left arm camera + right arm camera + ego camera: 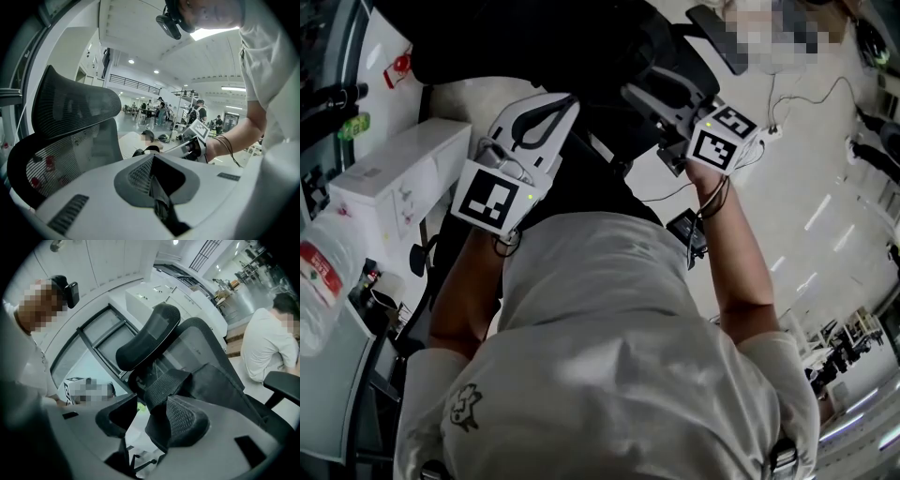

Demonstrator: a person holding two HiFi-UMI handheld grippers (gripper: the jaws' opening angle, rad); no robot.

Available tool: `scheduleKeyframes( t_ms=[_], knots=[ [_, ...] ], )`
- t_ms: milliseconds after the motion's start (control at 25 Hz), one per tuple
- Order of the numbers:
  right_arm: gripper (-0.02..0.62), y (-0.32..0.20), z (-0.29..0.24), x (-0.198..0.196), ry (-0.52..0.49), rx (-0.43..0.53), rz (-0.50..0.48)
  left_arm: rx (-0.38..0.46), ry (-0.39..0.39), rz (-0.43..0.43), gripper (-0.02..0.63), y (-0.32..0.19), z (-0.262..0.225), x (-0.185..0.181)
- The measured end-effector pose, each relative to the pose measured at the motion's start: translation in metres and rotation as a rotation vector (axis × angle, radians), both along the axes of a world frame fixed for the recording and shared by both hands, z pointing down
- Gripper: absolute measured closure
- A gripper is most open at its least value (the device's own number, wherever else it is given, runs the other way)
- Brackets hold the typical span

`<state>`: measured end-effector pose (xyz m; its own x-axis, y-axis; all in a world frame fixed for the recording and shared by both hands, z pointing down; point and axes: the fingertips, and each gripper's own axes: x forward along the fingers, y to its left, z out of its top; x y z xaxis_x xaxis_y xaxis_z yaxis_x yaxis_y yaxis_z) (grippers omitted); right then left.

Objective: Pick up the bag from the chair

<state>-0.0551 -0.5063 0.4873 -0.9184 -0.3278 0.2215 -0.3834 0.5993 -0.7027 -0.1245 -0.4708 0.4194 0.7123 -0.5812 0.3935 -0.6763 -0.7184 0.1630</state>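
A black office chair (187, 341) with a headrest (147, 336) fills the right gripper view. Dark fabric, apparently the bag (220, 385), lies against its mesh back. A padded mesh strap (161, 378) comes down between the fingers of my right gripper (150, 420), which is open; the strap rests by the right finger only. In the head view the right gripper (661, 127) and left gripper (567, 101) both reach into a black mass (581, 178) ahead of my torso. The left gripper (161, 180) has its jaws together, beside the chair back (70, 140), with nothing showing past the tips.
White boxes (403, 178) and a plastic-wrapped item (319, 281) sit at the left. A chair armrest (281, 380) juts out at the right, with a seated person (272, 343) beyond. Cables (787, 103) trail on the pale floor.
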Motion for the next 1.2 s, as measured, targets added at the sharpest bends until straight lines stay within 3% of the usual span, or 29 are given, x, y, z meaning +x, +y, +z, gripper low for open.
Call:
scheduleKeyframes(
  t_ms=[560, 800, 1200],
  knots=[
    [0.417, -0.042, -0.021, -0.032, -0.171, 0.002, -0.023, -0.025, -0.037, 0.012, 0.595, -0.006, 0.015, -0.005],
    [0.548, -0.041, -0.035, -0.038, -0.302, -0.029, -0.053, -0.020, -0.031, -0.003, 0.595, -0.005, 0.012, -0.003],
    [0.561, -0.013, -0.052, -0.023, -0.371, -0.051, -0.062, 0.009, -0.029, 0.000, 0.595, 0.016, 0.002, -0.002]
  ],
)
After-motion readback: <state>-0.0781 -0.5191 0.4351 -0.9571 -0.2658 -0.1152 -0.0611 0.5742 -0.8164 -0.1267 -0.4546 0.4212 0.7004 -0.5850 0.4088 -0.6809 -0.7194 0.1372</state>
